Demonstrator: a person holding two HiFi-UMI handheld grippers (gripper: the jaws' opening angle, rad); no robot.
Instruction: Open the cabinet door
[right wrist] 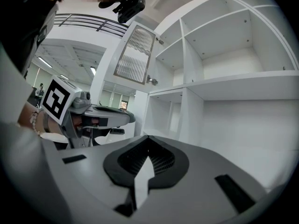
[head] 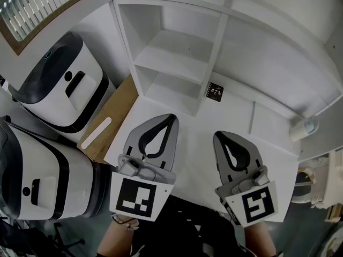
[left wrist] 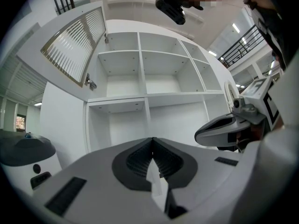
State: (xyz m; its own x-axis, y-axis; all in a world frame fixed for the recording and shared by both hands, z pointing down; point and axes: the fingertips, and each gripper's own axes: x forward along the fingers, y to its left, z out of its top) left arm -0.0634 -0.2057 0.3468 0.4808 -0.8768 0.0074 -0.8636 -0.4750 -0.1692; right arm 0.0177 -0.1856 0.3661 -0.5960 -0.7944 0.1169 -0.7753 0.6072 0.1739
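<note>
The white cabinet [head: 177, 63] is a grid of open, bare shelves in front of me. Its one door [left wrist: 77, 43], a frame with ribbed glass, stands swung open at the upper left; it shows too in the head view [head: 37, 7] and in the right gripper view [right wrist: 135, 53]. My left gripper [head: 172, 115] is shut on nothing, tips together [left wrist: 153, 139], held level before the lower shelves. Beside it my right gripper [head: 218, 135] is also shut and empty [right wrist: 148, 137]. Neither touches the cabinet or the door.
Two white-and-black machines [head: 64, 84] [head: 37, 181] stand on the floor left of the cabinet. A brown cardboard sheet [head: 115, 116] lies between them and the cabinet. A small black tag [head: 215, 91] sits on a divider's front edge. A white roll [head: 303, 127] is at the right.
</note>
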